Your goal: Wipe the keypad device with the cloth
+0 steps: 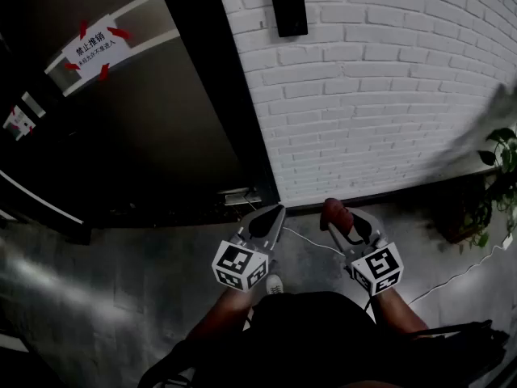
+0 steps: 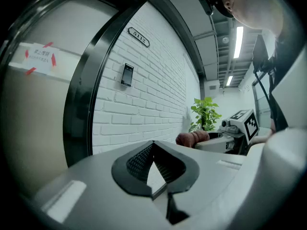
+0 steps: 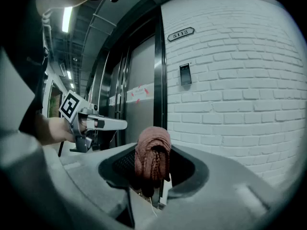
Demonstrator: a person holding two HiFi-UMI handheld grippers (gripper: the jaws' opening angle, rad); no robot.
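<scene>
Pre-wipe stage: right tongs (image 3: 153, 169) clamp the cloth (image 3: 152, 150), left tongs (image 2: 153, 145) closed and empty; next move likely lifts cloth to the keypad device (image 1: 288, 6).

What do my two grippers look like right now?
The left gripper and right gripper match: pale grey moulded shells tapering to fingers lined with black ribbed pads. Each carries a white cube with black square markers. Forearms are bare, no sleeves.

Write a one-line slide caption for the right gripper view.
Right gripper clamps a bunched reddish-brown cloth before a white brick wall bearing a small black keypad device.
</scene>
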